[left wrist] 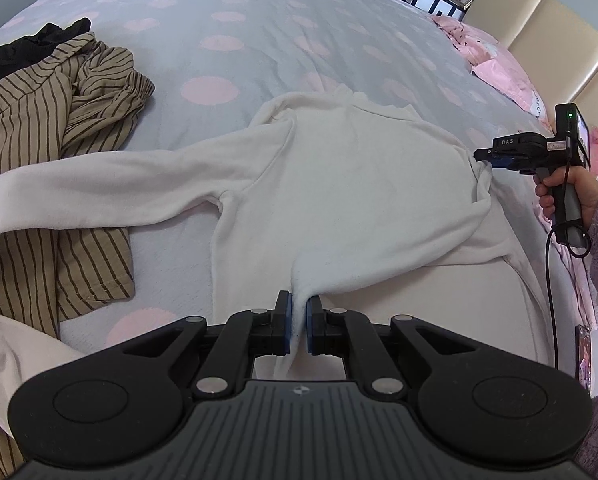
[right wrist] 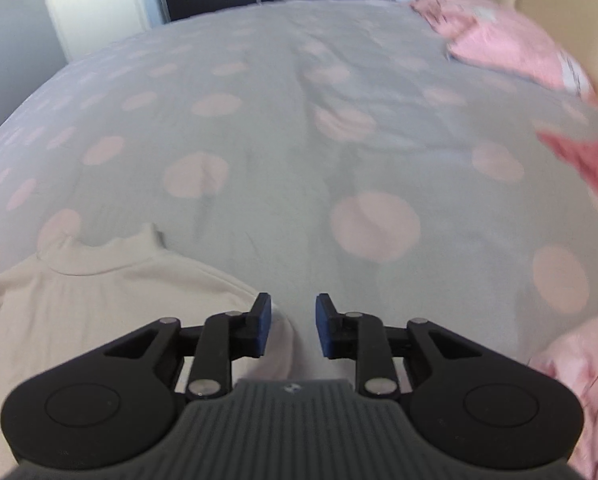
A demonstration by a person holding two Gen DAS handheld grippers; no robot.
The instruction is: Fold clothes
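My left gripper (left wrist: 297, 320) pinches the hem of the cream sweater (left wrist: 359, 184), which spreads ahead of those jaws. My right gripper (right wrist: 291, 326), its body marked "DAS", stands parted and empty at the sweater's shoulder.

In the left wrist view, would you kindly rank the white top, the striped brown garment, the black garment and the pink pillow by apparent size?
1. white top, by far the largest.
2. striped brown garment, partly cut off by the frame and covered by a sleeve.
3 and 4. pink pillow and black garment: both look small, distant and partly hidden, so unranked.
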